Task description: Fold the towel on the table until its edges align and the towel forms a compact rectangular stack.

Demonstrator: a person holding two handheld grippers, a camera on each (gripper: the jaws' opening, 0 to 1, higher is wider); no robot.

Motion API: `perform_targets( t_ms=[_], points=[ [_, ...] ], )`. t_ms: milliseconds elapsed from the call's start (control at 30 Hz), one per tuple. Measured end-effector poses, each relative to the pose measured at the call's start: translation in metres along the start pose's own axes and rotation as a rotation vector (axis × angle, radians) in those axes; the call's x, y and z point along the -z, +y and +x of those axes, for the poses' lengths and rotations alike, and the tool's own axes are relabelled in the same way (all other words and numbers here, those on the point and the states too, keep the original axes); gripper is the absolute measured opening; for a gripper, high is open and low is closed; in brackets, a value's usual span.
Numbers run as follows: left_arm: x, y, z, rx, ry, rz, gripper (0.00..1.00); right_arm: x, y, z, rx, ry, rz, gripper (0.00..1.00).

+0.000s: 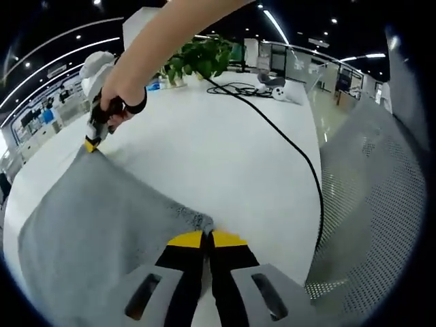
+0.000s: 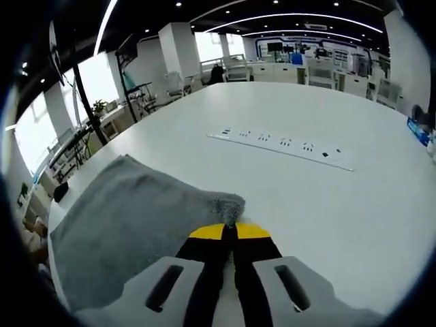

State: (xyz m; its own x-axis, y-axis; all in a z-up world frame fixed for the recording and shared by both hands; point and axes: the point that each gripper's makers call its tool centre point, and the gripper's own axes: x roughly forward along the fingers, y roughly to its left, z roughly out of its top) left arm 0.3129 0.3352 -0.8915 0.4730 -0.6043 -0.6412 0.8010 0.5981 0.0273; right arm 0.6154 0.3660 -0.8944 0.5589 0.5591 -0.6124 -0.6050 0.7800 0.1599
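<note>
A grey towel (image 1: 102, 231) lies on the white table (image 1: 225, 150). My left gripper (image 1: 206, 236) is shut on one of its corners, the yellow-tipped jaws pressed together over the frayed edge. Across the cloth, a person's hand holds my right gripper (image 1: 90, 144), whose yellow tip pinches another corner down at the table. In the right gripper view the towel (image 2: 129, 218) stretches away to the left, and my right gripper (image 2: 229, 229) is shut on its fluffy corner.
A black cable (image 1: 294, 144) runs across the table toward a white device (image 1: 276, 87) and a potted plant (image 1: 201, 56). A perforated grey chair back (image 1: 381, 204) stands at the right. A white power strip (image 2: 283, 144) lies further along the table.
</note>
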Motion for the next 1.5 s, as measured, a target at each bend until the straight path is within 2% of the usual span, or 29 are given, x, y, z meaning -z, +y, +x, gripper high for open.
perform_targets(
  t_ms=[100, 367, 500, 700, 833, 1033, 1200, 1267, 1367, 1500],
  points=[
    [-0.011, 0.0, -0.002, 0.011, -0.05, -0.049, 0.02, -0.007, -0.005, -0.013, 0.011, -0.014, 0.03, 0.01],
    [-0.042, -0.006, -0.007, 0.013, -0.127, -0.019, 0.02, -0.02, -0.015, -0.029, 0.039, -0.034, 0.034, 0.01],
    [-0.062, -0.007, -0.017, 0.01, -0.203, -0.067, 0.02, -0.028, -0.018, -0.04, 0.048, -0.049, 0.029, 0.01],
    [-0.074, -0.008, -0.026, -0.003, -0.241, -0.084, 0.02, -0.035, -0.019, -0.049, 0.061, -0.068, 0.037, 0.01],
    [-0.085, -0.006, -0.037, -0.019, -0.304, -0.11, 0.02, -0.045, -0.017, -0.054, 0.062, -0.081, 0.024, 0.01],
    [-0.085, 0.006, -0.062, -0.071, -0.343, -0.144, 0.02, -0.058, -0.001, -0.068, 0.056, -0.094, 0.003, 0.01],
    [-0.081, 0.019, -0.082, -0.138, -0.367, -0.182, 0.02, -0.07, 0.008, -0.061, 0.036, -0.111, 0.014, 0.01],
    [-0.082, 0.025, -0.09, -0.168, -0.406, -0.224, 0.02, -0.073, 0.013, -0.06, 0.033, -0.113, 0.005, 0.01],
    [-0.073, 0.033, -0.102, -0.201, -0.409, -0.259, 0.02, -0.081, 0.024, -0.066, 0.025, -0.115, -0.009, 0.01],
    [-0.063, 0.042, -0.119, -0.243, -0.417, -0.291, 0.02, -0.089, 0.033, -0.055, 0.012, -0.122, -0.007, 0.01]
  ],
)
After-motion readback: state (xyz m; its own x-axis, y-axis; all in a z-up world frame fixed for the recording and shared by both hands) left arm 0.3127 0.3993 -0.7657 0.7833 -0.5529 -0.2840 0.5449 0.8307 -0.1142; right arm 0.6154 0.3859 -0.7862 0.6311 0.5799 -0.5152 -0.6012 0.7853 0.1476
